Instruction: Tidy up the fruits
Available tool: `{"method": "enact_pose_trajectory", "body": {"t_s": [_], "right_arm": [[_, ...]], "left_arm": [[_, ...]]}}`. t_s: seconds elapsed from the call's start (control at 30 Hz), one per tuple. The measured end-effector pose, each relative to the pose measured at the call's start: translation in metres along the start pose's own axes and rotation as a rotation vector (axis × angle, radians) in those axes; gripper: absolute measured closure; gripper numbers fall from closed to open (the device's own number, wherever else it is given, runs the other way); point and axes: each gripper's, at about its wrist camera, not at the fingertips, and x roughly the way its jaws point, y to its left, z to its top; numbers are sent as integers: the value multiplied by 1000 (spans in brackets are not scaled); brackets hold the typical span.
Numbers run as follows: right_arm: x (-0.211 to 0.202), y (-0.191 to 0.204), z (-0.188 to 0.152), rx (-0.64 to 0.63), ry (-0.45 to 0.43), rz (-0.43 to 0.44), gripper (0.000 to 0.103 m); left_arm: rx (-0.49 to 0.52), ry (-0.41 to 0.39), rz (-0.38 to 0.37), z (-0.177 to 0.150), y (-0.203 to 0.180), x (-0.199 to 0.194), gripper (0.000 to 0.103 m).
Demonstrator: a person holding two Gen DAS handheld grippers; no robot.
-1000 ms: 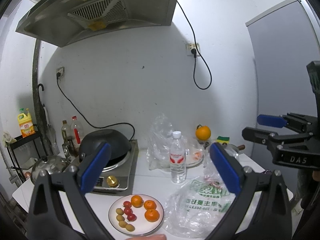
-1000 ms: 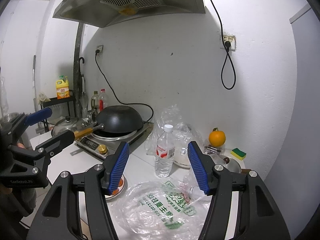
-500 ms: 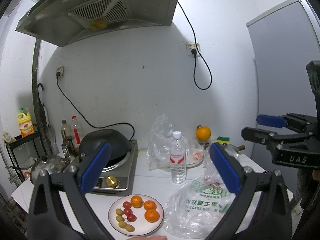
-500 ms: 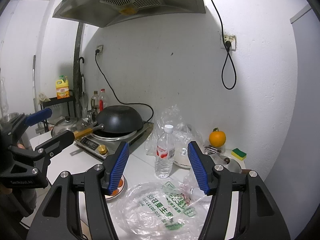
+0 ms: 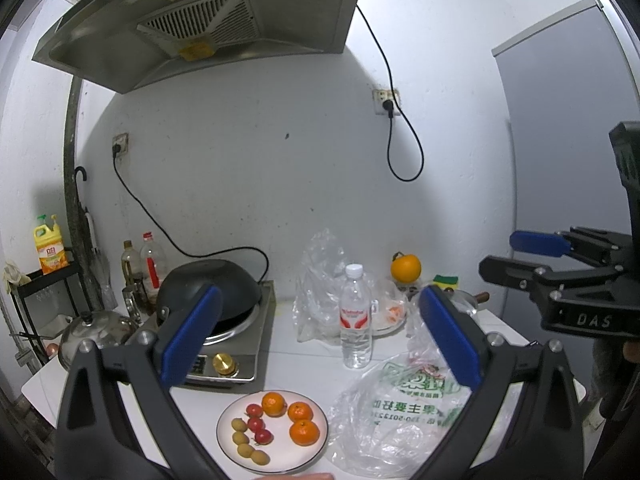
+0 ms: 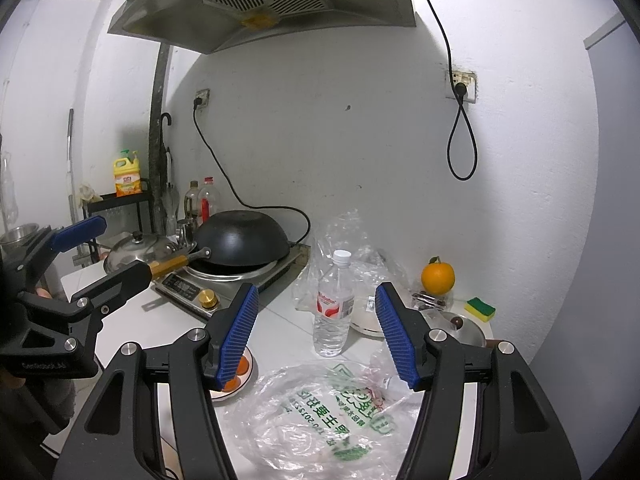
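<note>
Left wrist view: the left gripper [image 5: 316,336] has its fingers spread wide and empty, with the plate [image 5: 316,466] of fruits [image 5: 276,426] on the table below and between them. Right wrist view: the right gripper [image 6: 316,336] fingers stand apart, empty, framing a water bottle [image 6: 334,308]; the plate [image 6: 249,364] shows just behind the left finger, a printed plastic bag [image 6: 320,420] below the gap.

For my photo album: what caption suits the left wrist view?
Open left gripper above a plate of sorted fruit, beside a plastic bag.

Home kitchen: range hood [image 5: 192,36], wok [image 6: 242,240] on induction cooker [image 5: 236,344], dish soap [image 6: 127,174].
</note>
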Motion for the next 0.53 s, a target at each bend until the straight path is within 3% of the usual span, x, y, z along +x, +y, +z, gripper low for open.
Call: {"method": "enact_pose_trajectory", "body": {"t_s": [0.53], "right_arm": [[2, 2, 0, 3, 2, 6, 39]], "left_arm": [[7, -2, -28, -3, -2, 0, 3]]}}
